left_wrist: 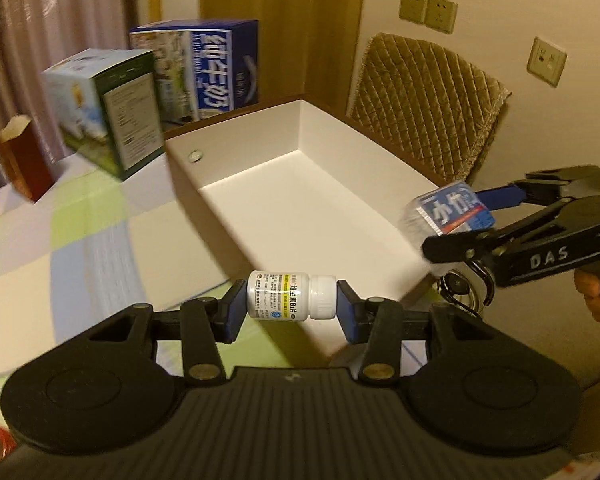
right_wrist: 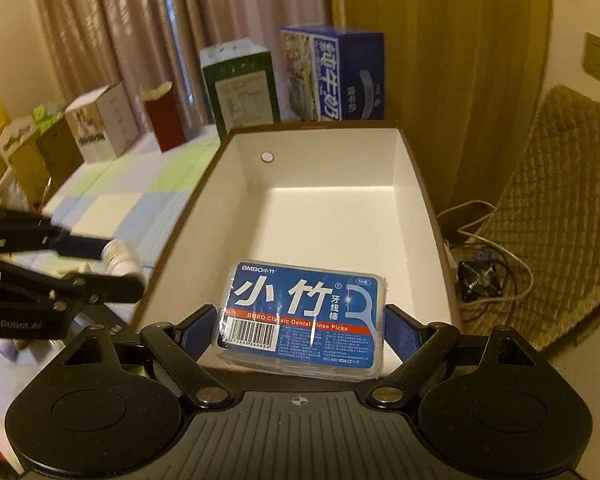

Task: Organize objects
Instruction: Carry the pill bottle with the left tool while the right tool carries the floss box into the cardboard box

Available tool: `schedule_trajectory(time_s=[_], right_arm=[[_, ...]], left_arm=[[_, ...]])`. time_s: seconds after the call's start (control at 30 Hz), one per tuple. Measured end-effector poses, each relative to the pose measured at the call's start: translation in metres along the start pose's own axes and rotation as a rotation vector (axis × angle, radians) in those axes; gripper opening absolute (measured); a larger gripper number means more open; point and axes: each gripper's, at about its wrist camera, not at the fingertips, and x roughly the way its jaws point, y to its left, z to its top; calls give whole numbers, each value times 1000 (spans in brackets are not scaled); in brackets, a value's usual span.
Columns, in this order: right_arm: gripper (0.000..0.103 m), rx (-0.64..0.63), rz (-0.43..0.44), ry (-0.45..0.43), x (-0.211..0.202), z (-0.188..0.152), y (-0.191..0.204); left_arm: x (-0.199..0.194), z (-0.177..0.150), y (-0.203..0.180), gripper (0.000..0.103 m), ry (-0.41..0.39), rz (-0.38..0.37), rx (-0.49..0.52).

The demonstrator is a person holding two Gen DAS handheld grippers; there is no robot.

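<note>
Left gripper [left_wrist: 291, 304], low in the centre of the left wrist view: fingers closed on a small white pill bottle [left_wrist: 291, 296], held sideways, cap toward the right pad, base against the left pad. Bottle hanging just above the near corner of an open white box [left_wrist: 236, 160], over the checked tablecloth [left_wrist: 60, 240] and the box edge.

Right gripper [right_wrist: 296, 334], low in the centre of the right wrist view: blue pads pressed on both short sides of a blue pack of dental floss picks [right_wrist: 302, 316], label facing up. Pack held above the near end of the white box [right_wrist: 408, 184]. In the left wrist view, the same pack [left_wrist: 448, 210] at the right of the frame, beside the box's right wall, clamped in the right gripper [left_wrist: 472, 216].

Inside of the box bare and white, with a small round disc [right_wrist: 267, 156] on its far-left wall.

Behind the box, at the upper part of the frame: a blue milk carton box [right_wrist: 340, 76], a green carton [right_wrist: 244, 92], a dark red bag [right_wrist: 162, 116]. At the right, a chair with a quilted cover [left_wrist: 424, 112], and wall sockets [left_wrist: 428, 10] above it.
</note>
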Motion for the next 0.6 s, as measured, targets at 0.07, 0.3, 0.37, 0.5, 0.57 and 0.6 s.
schedule_trajectory(time_s=[0.07,0.3,0.37,0.5,0.57,0.6], right_arm=[[85,-32,13,18,12,2,-8],[85,-158,76,101,47,11,-26],[85,-185,91,134,56,12,-29],[85,-230,115,207,76,16,-35],[85,-256,124,235,85,17,-36],[85,-263,128,243,86,16,-37]], left_arm=[[16,10,-5,41,12,-5,19],[71,33,-18,41,98,-53,124],[86,35,-20,41,137,-67,163],[109,33,-21,41,197,-79,212],[118,31,-22,41,228,-87,234],[122,30,-22,41,240,-89,246]])
